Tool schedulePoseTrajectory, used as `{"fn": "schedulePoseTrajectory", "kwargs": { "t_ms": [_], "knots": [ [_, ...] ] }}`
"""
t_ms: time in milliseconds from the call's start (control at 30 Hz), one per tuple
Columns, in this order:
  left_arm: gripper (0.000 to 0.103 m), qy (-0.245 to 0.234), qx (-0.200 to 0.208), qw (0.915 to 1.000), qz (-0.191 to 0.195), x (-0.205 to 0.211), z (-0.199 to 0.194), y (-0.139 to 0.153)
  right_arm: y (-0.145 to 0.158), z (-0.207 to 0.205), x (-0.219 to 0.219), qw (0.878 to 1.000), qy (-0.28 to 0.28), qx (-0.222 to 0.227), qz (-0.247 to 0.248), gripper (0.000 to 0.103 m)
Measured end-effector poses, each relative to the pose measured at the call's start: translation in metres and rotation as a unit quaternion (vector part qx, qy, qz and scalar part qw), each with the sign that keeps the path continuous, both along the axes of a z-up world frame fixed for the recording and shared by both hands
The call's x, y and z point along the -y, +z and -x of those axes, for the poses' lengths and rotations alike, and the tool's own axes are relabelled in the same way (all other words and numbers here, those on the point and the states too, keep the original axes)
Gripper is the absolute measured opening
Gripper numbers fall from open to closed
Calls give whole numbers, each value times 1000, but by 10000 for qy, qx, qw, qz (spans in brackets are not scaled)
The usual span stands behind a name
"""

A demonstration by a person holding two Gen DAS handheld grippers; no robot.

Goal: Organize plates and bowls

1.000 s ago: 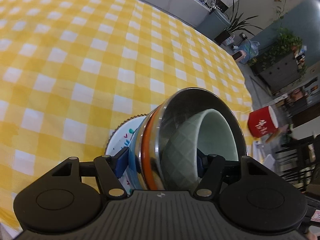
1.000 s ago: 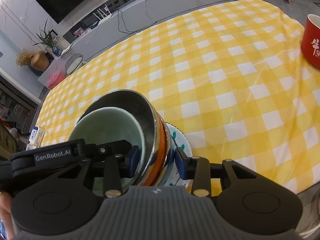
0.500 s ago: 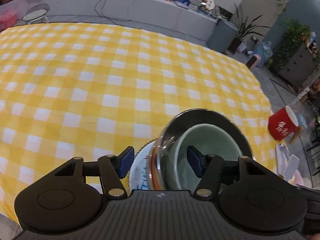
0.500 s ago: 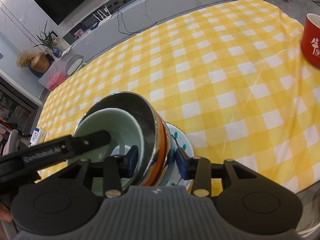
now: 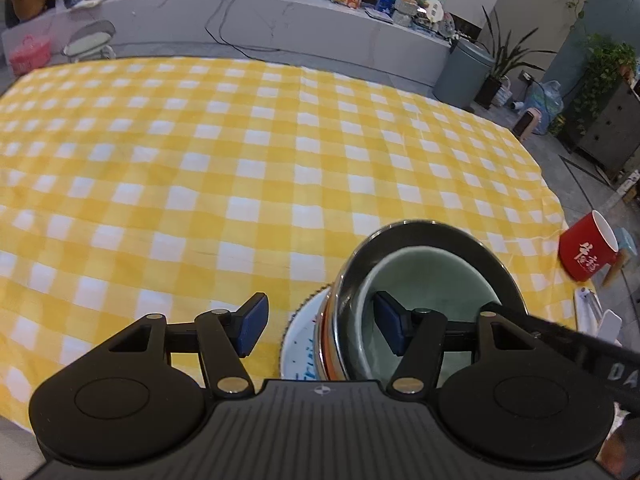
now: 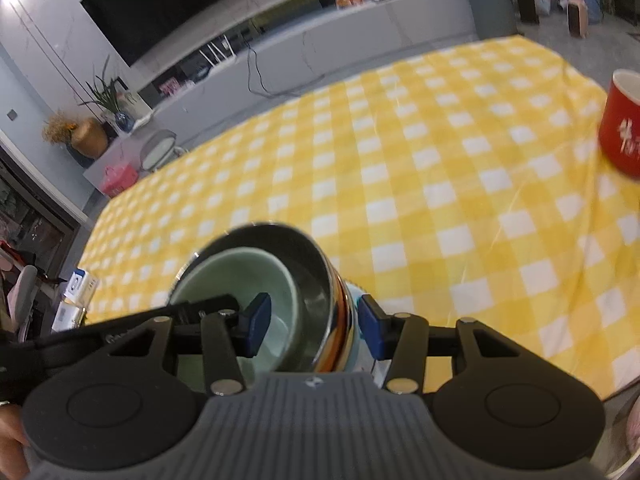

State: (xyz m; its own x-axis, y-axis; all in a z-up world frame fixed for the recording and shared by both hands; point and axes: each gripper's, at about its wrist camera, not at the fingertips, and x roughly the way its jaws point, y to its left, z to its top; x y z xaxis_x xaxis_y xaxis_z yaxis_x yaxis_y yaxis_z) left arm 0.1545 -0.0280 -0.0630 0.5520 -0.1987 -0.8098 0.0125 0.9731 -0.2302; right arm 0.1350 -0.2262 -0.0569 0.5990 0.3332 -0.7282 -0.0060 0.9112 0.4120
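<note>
**Both grippers open around a stacked set of bowls on the checked cloth**

A pale green ceramic bowl sits nested inside a steel bowl that has an orange band around its outside. The pair rests on a white patterned plate, whose rim shows at the stack's left in the left wrist view. The stack stands at the near edge of a table covered by a yellow-and-white checked tablecloth.

The left gripper has its blue-padded fingers spread wide. The left pad is out over the cloth, clear of the plate, and the right pad is above the green bowl's interior; it grips nothing.

The right gripper is also parted, its fingers straddling the steel bowl's wall: one pad over the green bowl, the other just outside the steel bowl near the plate's edge. Whether either pad touches the wall cannot be told.

A red mug with white characters stands at the far right edge of the table, well apart from the stack.
</note>
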Motion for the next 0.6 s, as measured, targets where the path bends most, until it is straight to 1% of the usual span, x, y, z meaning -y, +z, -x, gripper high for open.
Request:
{"fn": "schedulePoseTrajectory", "kwargs": {
  "t_ms": [33,100,200,233,267,300,367,400,467,533,600],
  "knots": [
    [73,25,46,10000,-32,0,2,3,3,1,1,10000,-13,50,11,52],
    [78,83,171,9996,-184,1,5,10,10,3,4,9998,-104,161,-25,54],
    [80,89,373,9982,-460,2,14,23,24,8,10,9990,-246,370,-77,55],
    [81,101,483,9976,-494,1,18,28,29,9,12,9987,-249,435,-70,55],
    [84,117,631,9966,-507,1,23,33,34,12,13,9984,-261,500,-62,55],
    [88,134,827,9952,-508,1,29,39,40,14,15,9980,-277,574,-47,55],
    [89,149,1233,9907,-558,2,42,51,50,19,16,9972,-289,691,34,57],
    [91,130,1358,9887,-626,3,47,58,55,22,18,9968,-300,736,84,57],
    [94,122,1516,9857,-730,6,58,69,63,28,19,9962,-343,774,214,60],
    [94,86,1660,9831,-764,11,70,80,69,34,20,9959,-314,777,334,61],
    [94,-92,1795,9804,-811,16,83,88,73,42,21,9961,-289,761,353,62]
  ]
}}
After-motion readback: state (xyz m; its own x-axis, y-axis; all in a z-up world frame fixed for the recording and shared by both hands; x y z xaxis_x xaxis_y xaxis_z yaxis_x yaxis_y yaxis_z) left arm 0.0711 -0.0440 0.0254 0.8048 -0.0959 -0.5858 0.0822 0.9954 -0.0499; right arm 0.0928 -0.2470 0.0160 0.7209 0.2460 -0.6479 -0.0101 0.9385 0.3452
